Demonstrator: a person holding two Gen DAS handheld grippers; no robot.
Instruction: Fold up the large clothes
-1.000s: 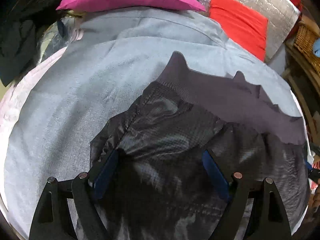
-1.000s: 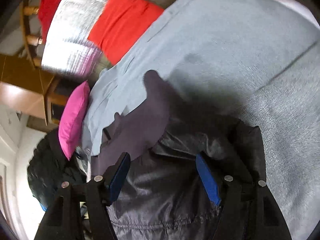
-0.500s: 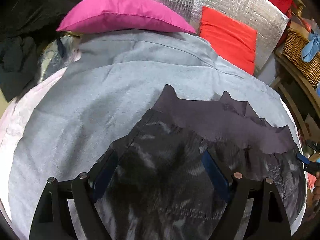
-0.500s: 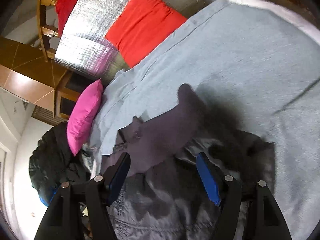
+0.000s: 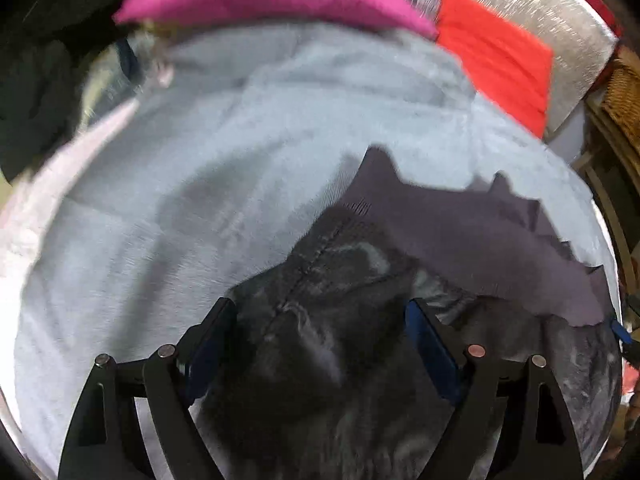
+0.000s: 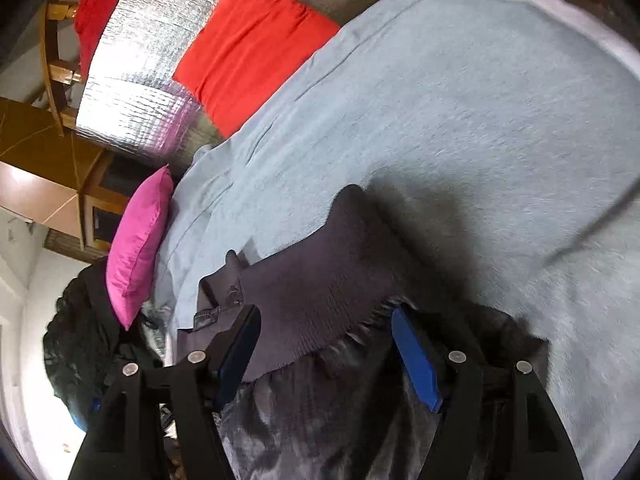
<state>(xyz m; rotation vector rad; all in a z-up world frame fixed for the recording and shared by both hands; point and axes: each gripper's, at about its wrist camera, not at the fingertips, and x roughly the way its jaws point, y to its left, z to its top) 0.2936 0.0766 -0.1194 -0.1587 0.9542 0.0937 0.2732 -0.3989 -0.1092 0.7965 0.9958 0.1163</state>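
Garment: a dark jacket (image 5: 320, 360) with shiny quilted fabric and a ribbed purple-grey hem band (image 5: 460, 232) lies on the grey bed cover (image 5: 200, 200), filling the near part of both views
Left gripper: the left gripper (image 5: 320, 344) has its jaws wide, blue pads either side of a seam in the shiny fabric; the cloth bulges up between them, but I cannot tell whether the pads press on it
Right gripper: the right gripper (image 6: 328, 356) is also spread wide, astride the line where the ribbed band (image 6: 320, 280) meets the shiny body; whether it is gripping cannot be told either
Step in hand: by my reading, settling the hem end of the jacket before a fold
Doing it well: take both layers at the band's corners, keep the two grippers level with each other so the band stays straight, and lay the cloth down flat instead of bunching it
Risk: slick fabric may slide out of a shallow pinch
Left view only: a wicker basket (image 5: 624, 96) at the right edge, and the full run of the band across the jacket
Right view only: a small tab (image 6: 206, 316) at the band's end, wooden furniture (image 6: 48, 184) and a dark heap (image 6: 80, 340) beyond the pink pillow (image 6: 140, 240)
Both views: red cushion (image 5: 504, 60) against a silver foil panel (image 6: 132, 92)
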